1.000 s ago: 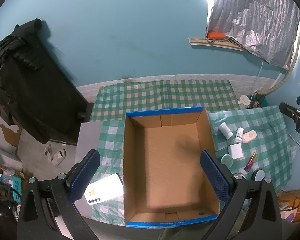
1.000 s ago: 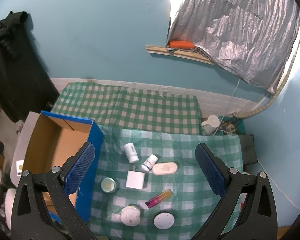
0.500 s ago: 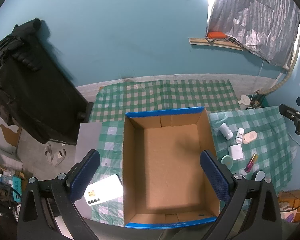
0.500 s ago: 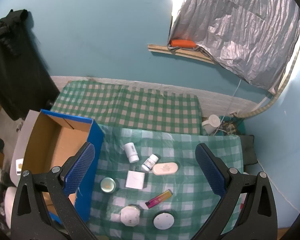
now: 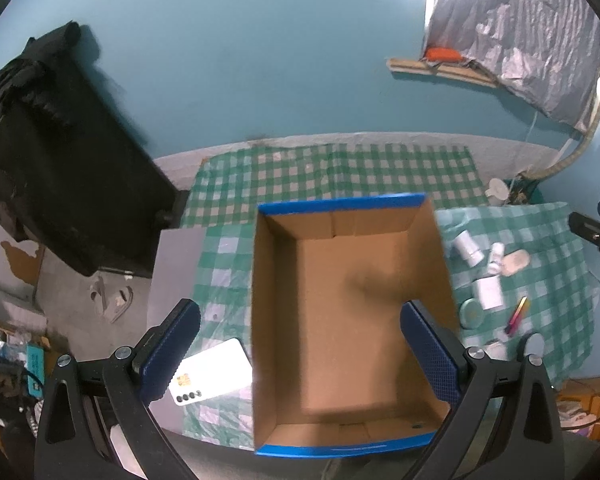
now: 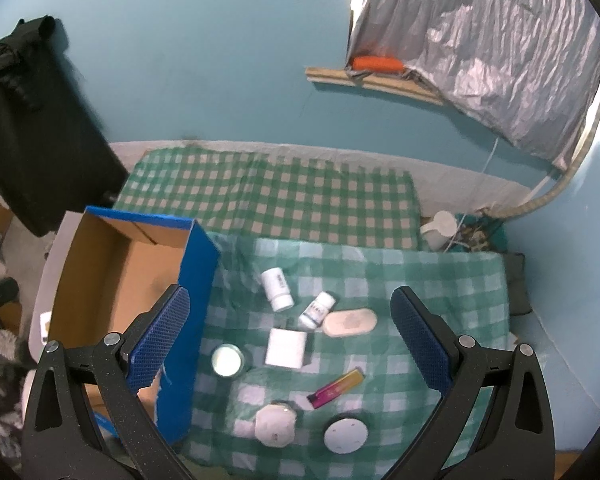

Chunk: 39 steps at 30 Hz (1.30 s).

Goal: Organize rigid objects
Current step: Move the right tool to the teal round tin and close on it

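Note:
An empty cardboard box with blue outer walls point(image 5: 352, 300) lies open on a green checked cloth point(image 6: 420, 288); it also shows in the right wrist view point(image 6: 112, 276). Right of it lie two white bottles point(image 6: 277, 289) point(image 6: 317, 311), a white square box point(image 6: 286, 348), an oval case point(image 6: 350, 322), a round tin point(image 6: 227, 361), a pink-yellow stick point(image 6: 336, 388) and two white round items point(image 6: 275, 424) point(image 6: 345, 436). My left gripper point(image 5: 300, 354) is open and empty above the box. My right gripper point(image 6: 290, 340) is open and empty above the small items.
A white phone point(image 5: 210, 376) lies on a grey board point(image 5: 172, 264) left of the box. A black bag point(image 5: 48, 152) stands at far left. A white cup point(image 6: 440, 226) sits beyond the cloth's right corner. A foil sheet point(image 6: 492, 40) hangs on the blue wall.
Both grippers have drifted only slightly; the views shift a little. Both stay open and nothing on the cloth has moved.

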### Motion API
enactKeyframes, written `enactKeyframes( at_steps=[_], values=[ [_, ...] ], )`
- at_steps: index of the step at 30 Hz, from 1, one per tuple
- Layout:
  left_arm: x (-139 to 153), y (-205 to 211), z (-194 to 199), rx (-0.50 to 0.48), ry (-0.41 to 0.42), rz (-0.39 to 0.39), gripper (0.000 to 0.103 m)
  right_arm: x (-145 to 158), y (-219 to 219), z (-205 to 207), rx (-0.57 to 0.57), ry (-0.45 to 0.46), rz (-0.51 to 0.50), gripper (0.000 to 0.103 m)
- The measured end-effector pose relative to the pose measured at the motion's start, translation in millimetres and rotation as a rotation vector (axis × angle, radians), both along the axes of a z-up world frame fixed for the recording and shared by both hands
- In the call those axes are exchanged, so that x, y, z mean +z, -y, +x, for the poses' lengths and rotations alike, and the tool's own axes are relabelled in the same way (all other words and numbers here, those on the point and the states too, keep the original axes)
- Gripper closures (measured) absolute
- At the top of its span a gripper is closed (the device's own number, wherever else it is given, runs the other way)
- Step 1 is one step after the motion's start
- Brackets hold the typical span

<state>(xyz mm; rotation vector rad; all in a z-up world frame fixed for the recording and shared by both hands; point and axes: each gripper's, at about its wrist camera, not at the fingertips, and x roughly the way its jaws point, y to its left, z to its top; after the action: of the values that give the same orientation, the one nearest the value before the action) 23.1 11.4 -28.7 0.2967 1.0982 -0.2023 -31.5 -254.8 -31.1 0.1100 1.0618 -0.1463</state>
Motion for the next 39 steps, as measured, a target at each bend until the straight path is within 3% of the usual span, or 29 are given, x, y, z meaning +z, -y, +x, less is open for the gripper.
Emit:
enactKeyframes(
  at_steps=[11,21,32,39],
  values=[
    [-43,-42,9,0.045,-0.057,0.076,0.005,-43,-9,6,0.048,-0.067,0.035,0.003],
    [-77,-77,13,0.075,-0.160,0.085,0.005,-86,-31,10,0.120,-0.135,0.016,0.003],
    [-112,-91,10,0.083,-0.293,0.009,0.005,-123,-44,8,0.167,-0.206,-0.014,0.003],
    [-130,-96,9,0.074,-0.319,0.006,0.005,-144,-55,6,0.202,-0.240,-0.018,0.003]
  ],
)
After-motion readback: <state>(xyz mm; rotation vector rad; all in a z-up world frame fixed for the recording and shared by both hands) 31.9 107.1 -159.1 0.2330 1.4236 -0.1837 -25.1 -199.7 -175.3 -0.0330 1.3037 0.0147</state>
